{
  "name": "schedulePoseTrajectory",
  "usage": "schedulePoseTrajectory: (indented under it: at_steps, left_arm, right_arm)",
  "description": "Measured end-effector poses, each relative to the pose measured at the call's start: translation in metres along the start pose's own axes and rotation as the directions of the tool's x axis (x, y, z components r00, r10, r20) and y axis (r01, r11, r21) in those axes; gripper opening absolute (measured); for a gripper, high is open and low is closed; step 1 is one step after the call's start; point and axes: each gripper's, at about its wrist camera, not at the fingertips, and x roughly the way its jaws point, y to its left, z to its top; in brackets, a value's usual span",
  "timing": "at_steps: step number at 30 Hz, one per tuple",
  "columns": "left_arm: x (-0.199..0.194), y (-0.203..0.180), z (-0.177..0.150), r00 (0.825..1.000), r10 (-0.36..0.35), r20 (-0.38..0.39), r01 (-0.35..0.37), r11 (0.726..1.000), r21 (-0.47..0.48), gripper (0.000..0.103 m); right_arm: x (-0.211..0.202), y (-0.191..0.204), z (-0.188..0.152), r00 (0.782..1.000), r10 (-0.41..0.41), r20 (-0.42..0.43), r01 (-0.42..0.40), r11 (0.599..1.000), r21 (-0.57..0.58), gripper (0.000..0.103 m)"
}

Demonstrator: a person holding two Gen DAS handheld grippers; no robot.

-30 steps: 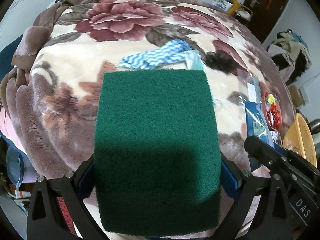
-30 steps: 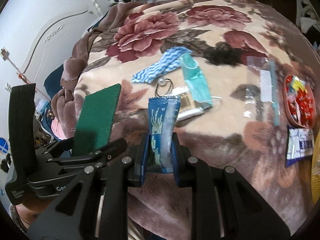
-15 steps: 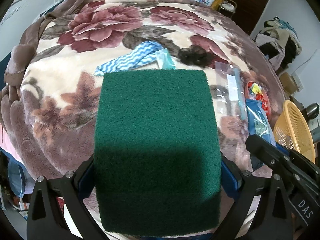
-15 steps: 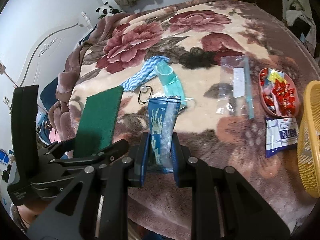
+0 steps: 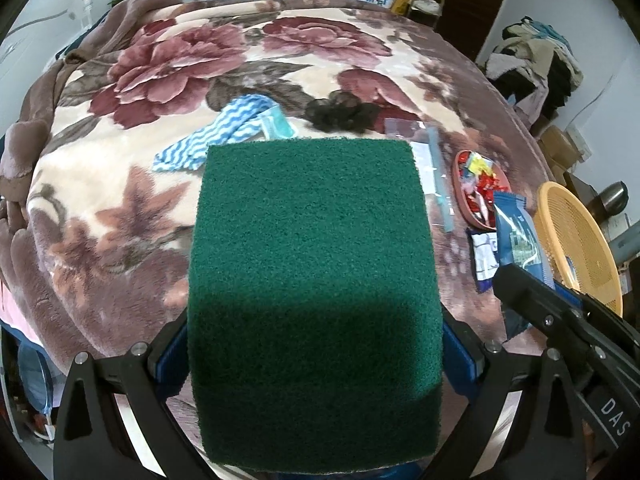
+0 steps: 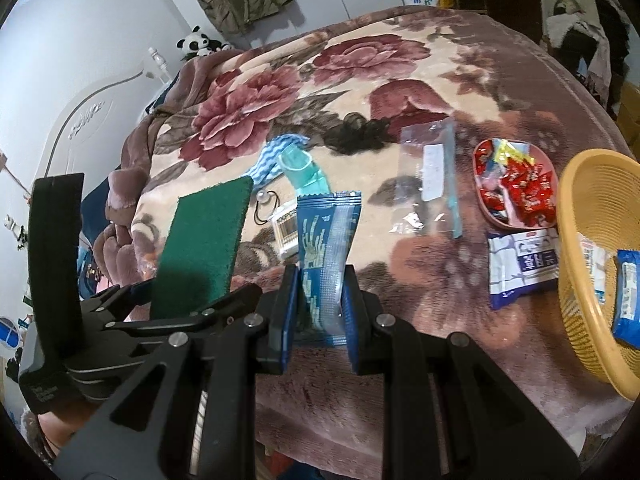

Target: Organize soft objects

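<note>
We hold a green scouring pad [image 5: 314,292] in the left gripper [image 5: 316,360], its jaws pinching the pad's side edges so that the flat face fills the space between them and reaches out well past the tips. In the right gripper [image 6: 318,304] we hold a blue packet [image 6: 326,252], the jaws squeezed onto its lower part while its crimped top stands upright above them.

Ahead of the right jaws on the flowered blanket [image 6: 400,264] lie a teal face mask [image 6: 304,170] and a blue-and-white cloth [image 6: 272,156], touching each other, with a hair tie [image 6: 266,206] just beside them. Further to the right of those jaws we see a clear zip bag [image 6: 430,178], then a pink dish of sweets [image 6: 514,184], a white-and-blue pouch [image 6: 520,266] and a yellow basket [image 6: 600,264] with packets in it. The pad shows off to the left of the right jaws.
</note>
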Motion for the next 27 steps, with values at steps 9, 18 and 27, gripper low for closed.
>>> schedulePoseTrajectory:
  at_steps: [9,18,27]
  left_arm:
    - [0.001,-0.035,0.003,1.0,-0.026,-0.007,0.026,0.998,0.056,0.101]
    - [0.003,-0.072,0.01,0.998,-0.054,-0.013,0.055,0.993,0.107,0.101]
    - [0.002,-0.118,0.02,0.997,-0.079,-0.009,0.079,0.983,0.164,0.101]
  right_arm:
    - [-0.021,-0.027,-0.001,0.999,-0.024,0.035,0.022,0.999,0.045,0.021]
    - [-0.042,-0.06,0.0,0.996,-0.046,0.071,0.039,0.994,0.103,0.021]
    - [-0.064,-0.092,0.004,0.992,-0.06,0.111,0.043,0.987,0.155,0.021]
